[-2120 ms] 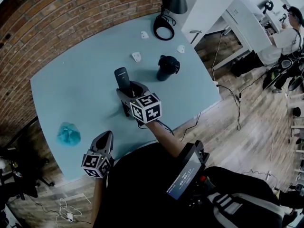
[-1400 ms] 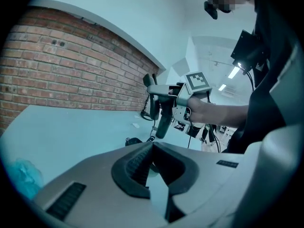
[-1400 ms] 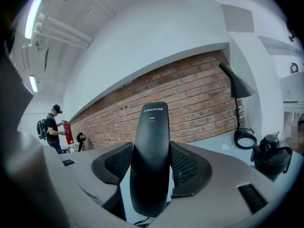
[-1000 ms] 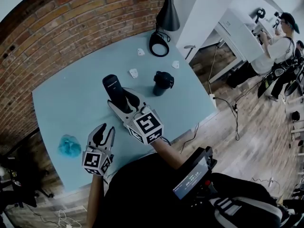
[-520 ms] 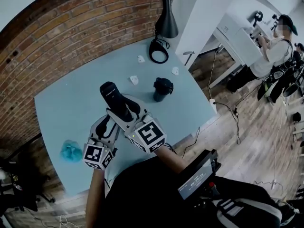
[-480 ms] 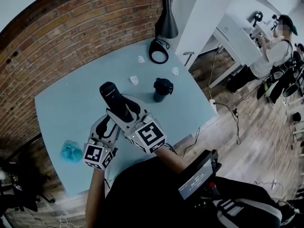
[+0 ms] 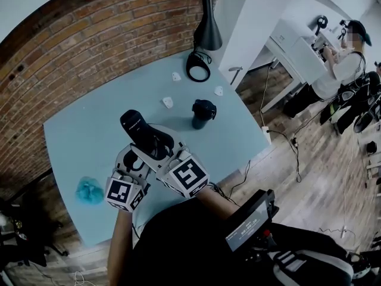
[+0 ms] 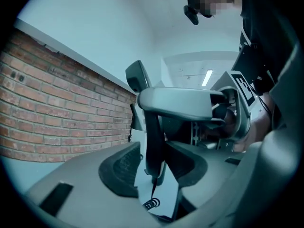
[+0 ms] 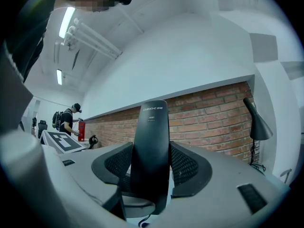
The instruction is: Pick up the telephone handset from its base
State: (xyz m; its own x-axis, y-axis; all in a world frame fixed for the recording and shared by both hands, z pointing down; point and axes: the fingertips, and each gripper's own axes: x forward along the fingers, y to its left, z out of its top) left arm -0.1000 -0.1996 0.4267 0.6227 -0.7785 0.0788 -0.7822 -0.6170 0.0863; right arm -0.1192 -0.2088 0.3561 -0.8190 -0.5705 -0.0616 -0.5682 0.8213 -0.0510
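Note:
The black telephone handset (image 7: 140, 134) is up off the blue table (image 7: 89, 124), standing nearly upright, and my right gripper (image 7: 152, 145) is shut on its lower half. In the right gripper view both pads press the handset (image 9: 151, 151) from the sides. My left gripper (image 7: 132, 159) sits close beside the right one. Its jaws have just been opening and now stand wide. In the left gripper view the handset's (image 8: 153, 141) thin edge hangs between the left pads without touching them, and a coiled cord (image 8: 151, 204) dangles below. I cannot make out the base.
A black cup (image 7: 202, 113) stands right of the handset. A black desk lamp (image 7: 207, 25) rises at the table's far edge by the brick wall (image 7: 89, 34). A blue crumpled thing (image 7: 90, 189) lies front left. Small white bits (image 7: 168, 102) dot the middle. A person (image 7: 342, 58) stands far right.
The right gripper has lifted the handset up from the table. The left gripper has come from the table's front edge to the handset's lower end, with its jaws wider apart.

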